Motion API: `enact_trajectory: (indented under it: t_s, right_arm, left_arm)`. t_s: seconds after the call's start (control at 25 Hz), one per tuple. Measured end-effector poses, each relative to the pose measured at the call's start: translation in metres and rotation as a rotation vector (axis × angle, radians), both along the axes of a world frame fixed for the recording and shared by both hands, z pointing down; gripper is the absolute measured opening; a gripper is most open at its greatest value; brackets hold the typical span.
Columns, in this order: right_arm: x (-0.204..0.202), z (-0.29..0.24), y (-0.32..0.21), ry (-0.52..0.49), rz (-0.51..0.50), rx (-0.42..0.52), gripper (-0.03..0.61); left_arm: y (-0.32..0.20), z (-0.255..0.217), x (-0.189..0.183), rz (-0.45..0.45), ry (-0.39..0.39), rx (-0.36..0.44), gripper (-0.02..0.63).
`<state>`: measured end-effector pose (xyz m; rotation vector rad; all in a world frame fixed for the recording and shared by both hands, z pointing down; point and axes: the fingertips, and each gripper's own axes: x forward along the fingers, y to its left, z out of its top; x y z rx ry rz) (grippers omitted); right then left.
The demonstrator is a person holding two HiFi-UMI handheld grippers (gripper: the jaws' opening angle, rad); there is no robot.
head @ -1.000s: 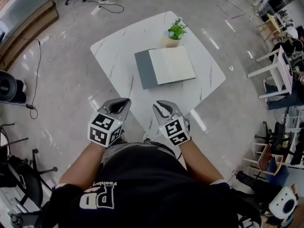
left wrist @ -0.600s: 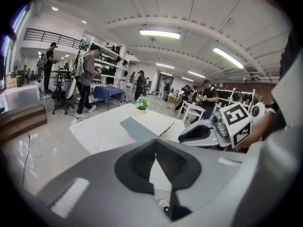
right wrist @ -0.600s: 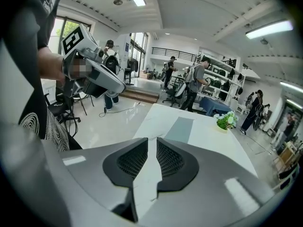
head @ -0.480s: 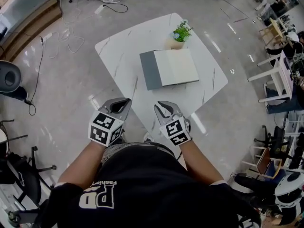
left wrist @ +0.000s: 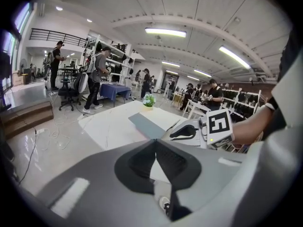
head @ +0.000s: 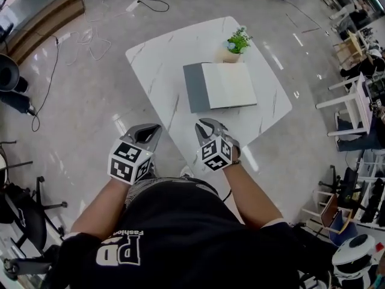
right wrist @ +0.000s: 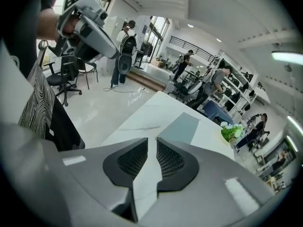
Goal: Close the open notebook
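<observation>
**Desk:** What is the biggest thing in front of you?

**Operator:** Glossy grey floor on every side. On it I see a white, marble-veined tabletop, turned so one corner points at me.

**Desk:** And the notebook?

**Operator:** The notebook lies open and flat on the tabletop, toward its far right part. I see a grey cover on the left and a pale page on the right. Both tools are well apart from it.

**Desk:** Where are the tools?

**Operator:** I hold them low, close to my waist and side by side, pointing toward the tabletop. The left tool hangs over the floor beside the tabletop's near left edge. The right tool is at the near corner. Each carries its marker cube behind the jaws.

**Desk:** Jaw state?

**Operator:** In the left gripper view the jaw tips meet, with nothing between them. In the right gripper view the jaws are drawn in to a thin slit. Only the white tabletop shows through it, so that tool is empty too.

**Desk:** Anything smaller?

**Operator:** A small potted plant stands upright just beside the notebook's far edge. I cannot tell whether the pot touches the page.
</observation>
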<state>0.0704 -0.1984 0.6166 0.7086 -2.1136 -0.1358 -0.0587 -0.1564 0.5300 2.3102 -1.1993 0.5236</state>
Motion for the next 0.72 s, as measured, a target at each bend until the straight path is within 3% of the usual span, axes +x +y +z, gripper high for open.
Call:
enact_trajectory:
  t_s: [0.72]
  right_arm:
    - [-0.021, 0.040, -0.038, 0.184, -0.123, 0.066, 0.063]
  left_arm:
    - [0.014, 0.010, -0.039, -0.114, 0.008, -0.031, 0.058]
